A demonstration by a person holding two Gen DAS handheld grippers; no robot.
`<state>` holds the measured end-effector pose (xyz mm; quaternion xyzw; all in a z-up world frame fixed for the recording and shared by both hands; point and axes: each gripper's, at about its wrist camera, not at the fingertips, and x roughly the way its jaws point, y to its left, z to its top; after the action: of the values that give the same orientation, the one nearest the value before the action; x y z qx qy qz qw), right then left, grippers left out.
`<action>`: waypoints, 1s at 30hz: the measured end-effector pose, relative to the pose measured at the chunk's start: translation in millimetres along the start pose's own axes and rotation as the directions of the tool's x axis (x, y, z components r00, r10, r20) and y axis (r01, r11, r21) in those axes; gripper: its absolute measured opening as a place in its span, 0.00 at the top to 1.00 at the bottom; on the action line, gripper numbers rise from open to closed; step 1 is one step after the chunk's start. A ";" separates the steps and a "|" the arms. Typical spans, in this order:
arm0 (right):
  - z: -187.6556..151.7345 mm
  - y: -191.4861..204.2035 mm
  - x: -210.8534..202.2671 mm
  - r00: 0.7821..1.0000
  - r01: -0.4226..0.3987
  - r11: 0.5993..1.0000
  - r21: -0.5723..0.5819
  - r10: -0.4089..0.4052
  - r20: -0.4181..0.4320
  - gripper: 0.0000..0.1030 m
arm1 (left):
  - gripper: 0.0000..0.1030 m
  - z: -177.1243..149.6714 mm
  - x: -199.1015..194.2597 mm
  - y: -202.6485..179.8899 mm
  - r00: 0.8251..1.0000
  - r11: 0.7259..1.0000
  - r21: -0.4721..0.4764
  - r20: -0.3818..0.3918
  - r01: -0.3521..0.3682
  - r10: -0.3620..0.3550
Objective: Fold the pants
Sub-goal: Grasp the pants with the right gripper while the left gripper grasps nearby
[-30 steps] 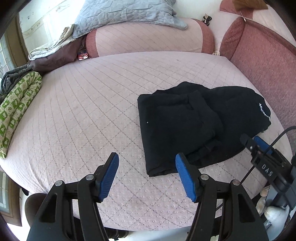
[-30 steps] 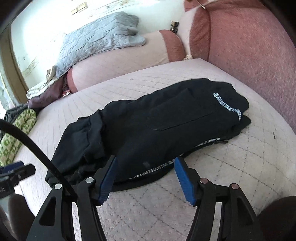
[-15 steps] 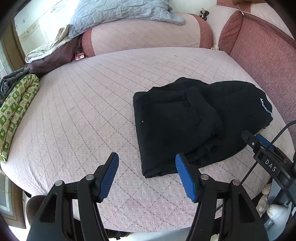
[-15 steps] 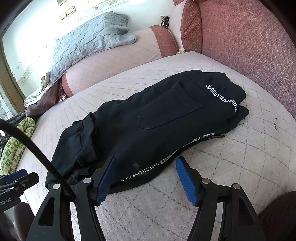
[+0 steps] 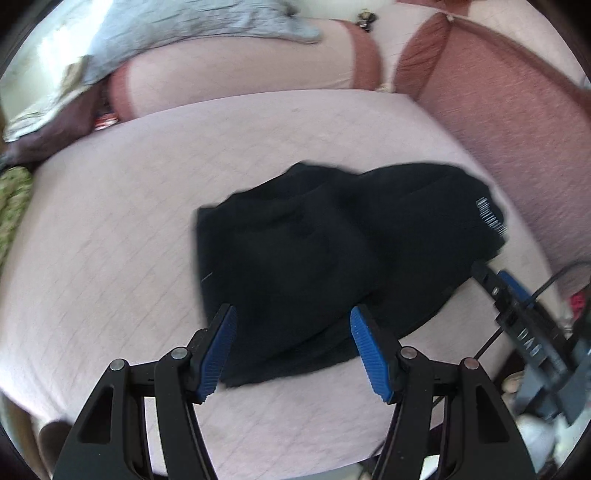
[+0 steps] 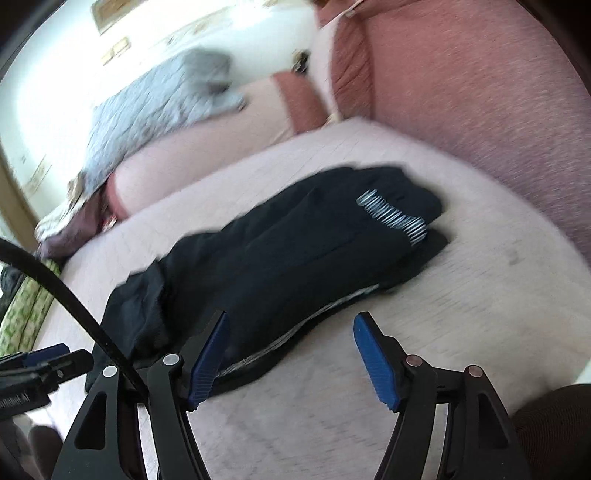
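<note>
The black pants (image 5: 314,251) lie folded in a thick bundle on the pink quilted bed (image 5: 110,240), white lettering at their right end. My left gripper (image 5: 291,347) is open and empty, above the bundle's near edge. The pants also show in the right wrist view (image 6: 280,266), with blurred white lettering on top. My right gripper (image 6: 290,356) is open and empty, just short of the bundle's near right edge. The right gripper also shows in the left wrist view (image 5: 506,291), and the left gripper shows in the right wrist view (image 6: 40,363). Both views are motion-blurred.
A pink bolster (image 5: 240,85) with a grey blanket (image 5: 177,33) on it lies along the far side. A dark red padded headboard (image 5: 517,129) stands on the right. A green patterned cushion (image 5: 11,206) lies at the left edge. A black cable (image 6: 62,295) crosses the right wrist view.
Both grippers have swung to the right and the views have blurred. The left gripper has come over the pants' near edge. The pants lie as before and both grippers stay open.
</note>
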<state>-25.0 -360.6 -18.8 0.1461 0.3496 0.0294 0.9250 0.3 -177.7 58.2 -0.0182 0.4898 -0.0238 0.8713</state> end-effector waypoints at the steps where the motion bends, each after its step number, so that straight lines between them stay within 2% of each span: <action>1: 2.7 -6.2 -4.2 1.000 0.020 1.000 0.018 -0.020 0.014 0.28 | 0.39 10.0 0.7 -4.1 0.999 0.999 0.009 0.000 0.032 -0.032; 3: 10.0 -27.5 -10.3 0.997 0.071 0.994 0.083 -0.074 0.023 0.26 | 0.35 32.9 3.5 -17.4 0.996 0.995 0.047 0.003 0.090 -0.091; 5: 14.0 -45.0 -10.3 0.996 0.089 0.984 0.152 -0.091 0.006 0.25 | 0.32 59.7 13.7 -35.2 0.988 0.983 0.099 -0.010 0.157 -0.157; 8: 17.7 -70.5 0.6 0.998 0.038 0.957 0.286 -0.024 -0.053 0.23 | 0.32 94.8 38.4 -58.6 0.970 0.959 0.149 -0.063 0.241 -0.234; 10: 20.1 -73.7 3.6 0.998 0.017 0.954 0.299 0.000 -0.056 0.23 | 0.32 117.8 59.7 -74.7 0.956 0.941 0.178 -0.103 0.289 -0.275; 13: 20.2 -74.6 6.9 0.998 -0.005 0.957 0.288 0.024 -0.062 0.23 | 0.32 147.8 92.7 -98.7 0.943 0.918 0.225 -0.147 0.325 -0.298; 15: 25.0 -79.7 11.3 0.997 -0.019 0.953 0.303 0.041 -0.068 0.23 | 0.32 164.6 117.5 -118.6 0.927 0.899 0.247 -0.192 0.362 -0.321; 19: 38.6 -96.5 24.4 0.991 -0.067 0.930 0.361 0.106 -0.088 0.23 | 0.32 181.5 156.7 -146.1 0.896 0.881 0.230 -0.276 0.413 -0.348; 22: 49.4 -102.7 40.0 0.985 -0.088 0.919 0.385 0.137 -0.101 0.23 | 0.32 189.6 182.5 -162.1 0.881 0.873 0.231 -0.323 0.428 -0.347; 26: 58.6 -104.2 54.6 0.980 -0.119 0.905 0.409 0.173 -0.096 0.19 | 0.32 191.3 213.0 -180.9 0.837 0.850 0.232 -0.417 0.473 -0.353; 27: 59.7 -105.6 56.9 0.980 -0.129 0.898 0.421 0.179 -0.082 0.19 | 0.30 189.8 218.1 -186.3 0.832 0.846 0.239 -0.432 0.477 -0.347; 29: 60.6 -105.4 58.6 0.980 -0.139 0.893 0.429 0.185 -0.067 0.19 | 0.24 187.4 219.0 -196.7 0.841 0.840 0.269 -0.427 0.470 -0.334; 30: 60.9 -104.2 58.9 0.981 -0.141 0.896 0.422 0.185 -0.065 0.20 | 0.24 185.1 217.4 -202.6 0.842 0.834 0.286 -0.427 0.472 -0.331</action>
<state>54.3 -466.1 -43.3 0.3665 0.3819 0.0394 0.8475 266.5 -391.3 -19.9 0.0513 0.6113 -0.3066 0.7278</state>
